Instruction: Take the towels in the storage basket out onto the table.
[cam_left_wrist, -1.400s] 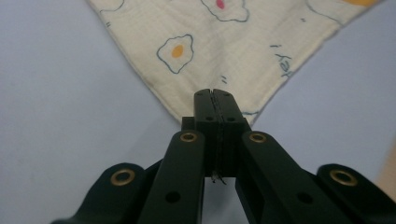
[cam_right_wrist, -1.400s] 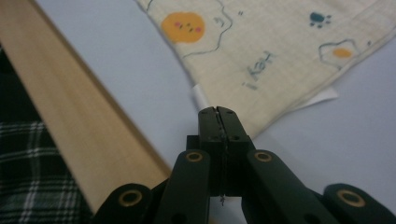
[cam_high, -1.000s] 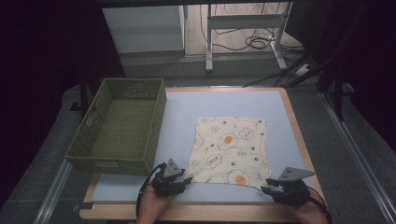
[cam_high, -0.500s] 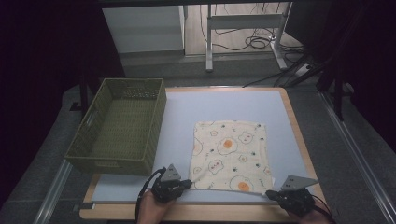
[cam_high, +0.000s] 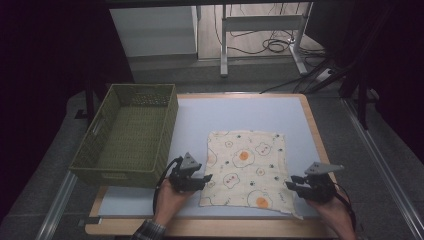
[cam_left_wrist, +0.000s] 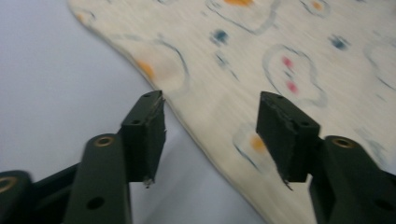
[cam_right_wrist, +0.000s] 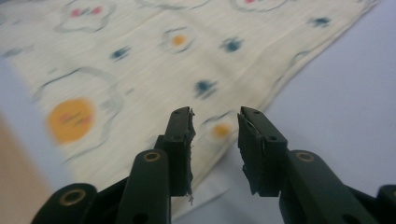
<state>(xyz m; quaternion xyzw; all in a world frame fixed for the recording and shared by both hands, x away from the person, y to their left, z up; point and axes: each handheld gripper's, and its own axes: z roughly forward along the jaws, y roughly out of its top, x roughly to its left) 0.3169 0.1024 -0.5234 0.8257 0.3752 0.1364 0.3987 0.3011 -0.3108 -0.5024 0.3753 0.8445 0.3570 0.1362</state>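
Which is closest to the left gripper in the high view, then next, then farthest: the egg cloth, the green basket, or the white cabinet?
From the left gripper:
1. Egg cloth, just beside its tips, toward the right.
2. Green basket, on the table's left side.
3. White cabinet, on the floor beyond the table.

High camera looks forward and down over the table (cam_high: 240, 107). Both gripper cameras sit close, low. All share the patterned cloth (cam_high: 247, 167).

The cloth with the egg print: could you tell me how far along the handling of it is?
Done: the cloth lies spread flat on the table. In hand: the left gripper and right gripper flank its near edge, jaws just opened, nothing between them. Left: the green basket holds nothing, so any folding or stowing remains.
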